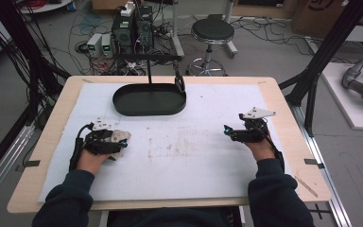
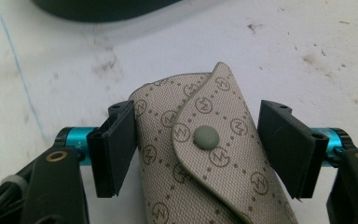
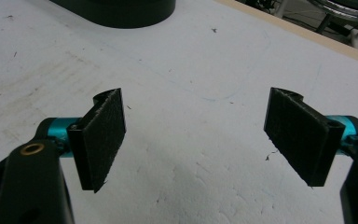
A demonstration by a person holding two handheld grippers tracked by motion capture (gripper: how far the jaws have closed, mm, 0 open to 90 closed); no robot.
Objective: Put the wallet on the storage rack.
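**Loosely bracketed: the pouch could slip before I have it**

Frankly, my worry starts on the left. My left gripper (image 2: 198, 144) has its fingers (image 2: 116, 147) spread around a beige patterned pouch (image 2: 200, 154) with a snap button (image 2: 206, 137) on its flap. The pouch sits between the two pads: in the left gripper view the left pad looks to be touching its side or just beside it, while the right pad stands clearly apart, with a gap of white surface (image 2: 307, 46) showing. So these fingers are released, not clamped. If I close unevenly, one pad will likely push the soft fabric sideways before the other arrives, and the pouch could roll or skid out. Pinching the curved flap alone might pop the snap or leave me with a fold of cloth, not the body. From the high view the pouch (image 1: 119, 138) lies near the left edge of the white surface, under my left hand (image 1: 94, 158).

Further along, the black oval tray (image 1: 170, 108) sits at the far middle, well apart from the pouch; carrying a weakly held pouch that far invites a drop.

My right gripper (image 3: 196, 135) has its fingers (image 3: 103, 135) wide apart over bare surface, holding nothing. It hovers well apart from the pouch, so it cannot steady anything yet.
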